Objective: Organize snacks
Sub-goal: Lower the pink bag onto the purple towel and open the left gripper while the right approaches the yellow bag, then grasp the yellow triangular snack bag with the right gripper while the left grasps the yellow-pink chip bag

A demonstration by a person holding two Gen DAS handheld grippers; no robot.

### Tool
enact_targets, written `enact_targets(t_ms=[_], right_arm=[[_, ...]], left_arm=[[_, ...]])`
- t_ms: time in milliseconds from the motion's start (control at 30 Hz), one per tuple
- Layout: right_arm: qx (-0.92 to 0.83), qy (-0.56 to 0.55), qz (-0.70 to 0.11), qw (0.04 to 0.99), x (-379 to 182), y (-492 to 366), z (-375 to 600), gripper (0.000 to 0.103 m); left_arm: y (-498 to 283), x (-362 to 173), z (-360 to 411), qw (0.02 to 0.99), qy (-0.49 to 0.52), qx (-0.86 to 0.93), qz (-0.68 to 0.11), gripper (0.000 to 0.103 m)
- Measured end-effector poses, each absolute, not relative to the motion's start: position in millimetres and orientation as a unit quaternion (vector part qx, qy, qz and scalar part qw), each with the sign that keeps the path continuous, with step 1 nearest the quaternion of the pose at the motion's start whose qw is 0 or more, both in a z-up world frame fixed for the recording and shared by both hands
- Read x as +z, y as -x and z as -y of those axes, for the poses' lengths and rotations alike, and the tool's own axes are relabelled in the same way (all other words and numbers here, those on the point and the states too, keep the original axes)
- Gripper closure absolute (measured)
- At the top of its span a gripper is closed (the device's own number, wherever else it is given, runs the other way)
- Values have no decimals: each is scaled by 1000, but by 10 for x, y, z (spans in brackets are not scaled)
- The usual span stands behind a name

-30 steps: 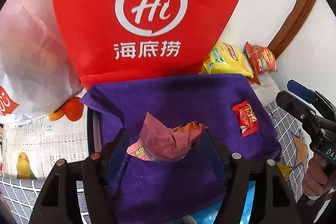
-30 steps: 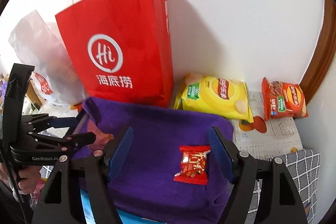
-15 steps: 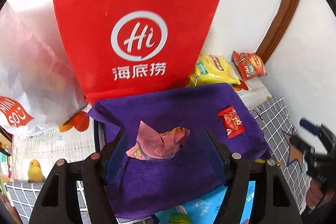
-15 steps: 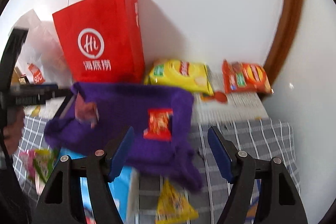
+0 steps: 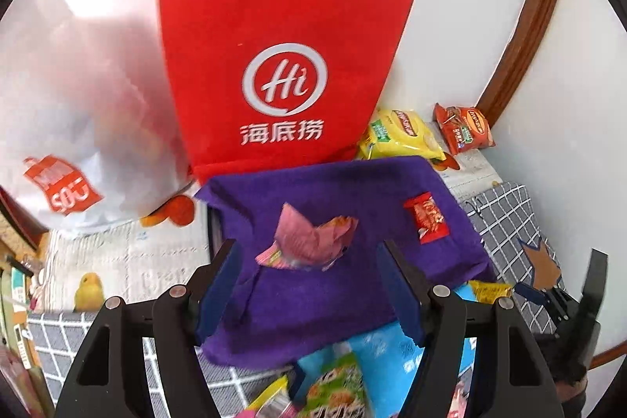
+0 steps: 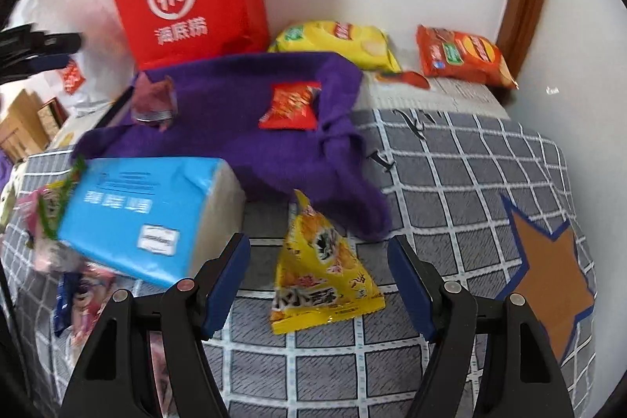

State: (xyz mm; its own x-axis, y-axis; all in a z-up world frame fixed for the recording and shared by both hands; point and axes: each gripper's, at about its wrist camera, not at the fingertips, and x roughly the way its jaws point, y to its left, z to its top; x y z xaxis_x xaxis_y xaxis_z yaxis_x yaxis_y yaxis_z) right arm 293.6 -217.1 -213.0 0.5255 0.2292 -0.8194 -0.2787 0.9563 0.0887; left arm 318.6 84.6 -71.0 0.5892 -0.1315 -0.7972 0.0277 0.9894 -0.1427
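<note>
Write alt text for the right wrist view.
The open right gripper frames a yellow triangular snack packet on a grey checked cloth. Behind lie a blue tissue pack and a purple towel holding a red candy packet.

Two wrist views, both toward purple cloth (image 5: 337,190) (image 6: 235,112).

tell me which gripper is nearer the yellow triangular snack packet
Right. The right gripper has the yellow triangular packet between its open fingers; the left gripper hovers over the purple cloth.

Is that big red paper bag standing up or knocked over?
Standing upright: the red paper bag rests on its base against the wall, handles pointing up.
</note>
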Motion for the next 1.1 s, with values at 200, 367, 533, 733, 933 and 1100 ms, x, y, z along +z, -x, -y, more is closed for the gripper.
enact_targets(t_ms=[200, 367, 533, 733, 933, 1100], right_arm=[[152, 33, -484, 861, -2380, -3026, 2133, 41], [148, 9, -484, 862, -2333, -2906, 2237, 55], [151, -1, -469, 870, -2160, -2676, 2263, 56], [148, -23, -456, 877, -1965, -2385, 2351, 56], [134, -21, -445, 885, -1818, -2110, 2459, 56], [127, -23, -446, 886, -1801, -1926, 2551, 56]], left_arm=[[-2889, -735, -1000, 890, 67, -30, -450, 34], [-2652, -774, -1190, 888, 94, -22, -449, 34], [-2396, -907, -1264, 879, 107, -11, -464, 34], [-2140, -1224, -1335, 863, 134, 7, -488, 34], [-2048, -1580, -1356, 843, 175, -2, -509, 28], [-2074, -1798, -1261, 832, 198, -19, -517, 27]])
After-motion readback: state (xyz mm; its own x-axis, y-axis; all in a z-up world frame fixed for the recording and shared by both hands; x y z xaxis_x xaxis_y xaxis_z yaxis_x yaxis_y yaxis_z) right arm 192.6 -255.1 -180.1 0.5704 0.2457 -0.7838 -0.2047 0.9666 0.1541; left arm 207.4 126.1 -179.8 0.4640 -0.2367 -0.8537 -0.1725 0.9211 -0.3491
